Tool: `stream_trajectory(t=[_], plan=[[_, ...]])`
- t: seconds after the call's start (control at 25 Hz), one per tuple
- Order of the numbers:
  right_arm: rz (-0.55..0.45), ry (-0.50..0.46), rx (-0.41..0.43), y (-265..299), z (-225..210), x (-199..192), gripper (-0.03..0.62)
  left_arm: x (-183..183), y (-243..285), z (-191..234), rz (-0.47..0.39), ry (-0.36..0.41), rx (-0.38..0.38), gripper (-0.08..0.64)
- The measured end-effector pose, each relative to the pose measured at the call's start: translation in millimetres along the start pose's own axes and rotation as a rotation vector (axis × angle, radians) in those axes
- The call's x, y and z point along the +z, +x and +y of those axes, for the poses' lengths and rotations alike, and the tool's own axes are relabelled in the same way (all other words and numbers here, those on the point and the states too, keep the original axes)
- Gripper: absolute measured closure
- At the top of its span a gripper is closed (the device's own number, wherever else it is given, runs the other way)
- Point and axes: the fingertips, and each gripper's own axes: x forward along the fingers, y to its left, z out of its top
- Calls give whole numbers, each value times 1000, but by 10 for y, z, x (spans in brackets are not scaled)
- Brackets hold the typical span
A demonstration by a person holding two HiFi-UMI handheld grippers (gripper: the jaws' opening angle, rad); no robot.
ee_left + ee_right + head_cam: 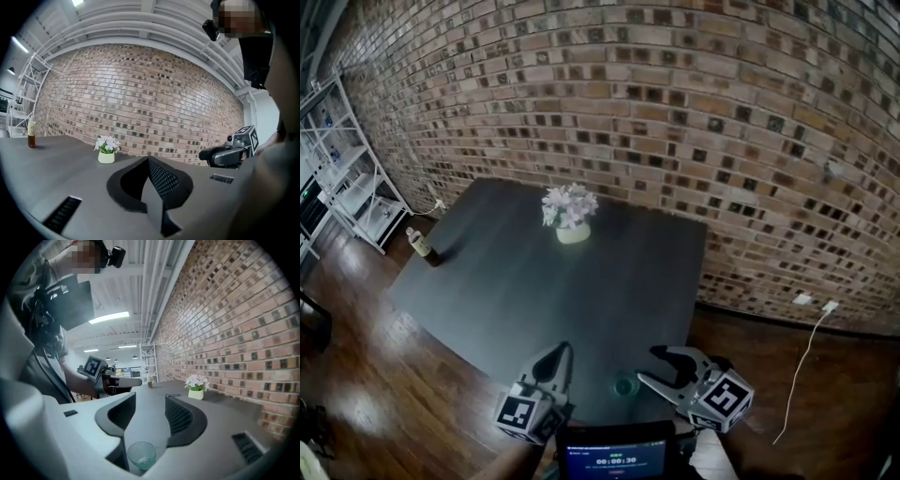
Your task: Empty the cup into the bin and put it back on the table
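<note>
On one dark table (534, 291) stand one bottle (419, 242) at the left edge, one flower pot (571, 217) near the far middle and one cup (625, 384) by the near edge, between two grippers. The left gripper (563, 352) is clenched on nothing. The cup is small, round and of clear greenish stuff; it stands upright, mouth up, long axis vertical. The right gripper (650, 366) is released, its jaws apart beside the cup, not touching it.
</note>
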Motion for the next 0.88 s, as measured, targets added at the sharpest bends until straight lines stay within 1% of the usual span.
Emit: stream_trajectory(t=[0.04,0.12,0.16,0.28,0.36,0.44,0.52,0.64,0.88], plan=[[-13,5,-15,-37,-6,72,399,20,-11,-13,0,-3,-2,558],[-36,6,-35,-108,5,221,400,54,-18,-32,-2,-13,-5,558],[-46,-2,-42,-141,20,294,441,73,-20,-39,-3,-16,-7,558],[-51,-19,-91,-217,16,442,453,131,-47,-23,-2,-12,-6,558],[-59,-7,-147,-279,-26,535,544,168,-75,15,1,-18,8,558],[-83,6,-187,-355,-57,630,591,216,-102,36,0,-20,16,558],[-100,0,-213,-405,-81,688,591,244,-125,63,-17,-18,18,558],[-83,-11,-239,-410,-115,673,592,278,-167,95,-39,-19,23,558],[-91,-1,-255,-379,-142,710,592,297,-202,75,-42,-30,6,558]])
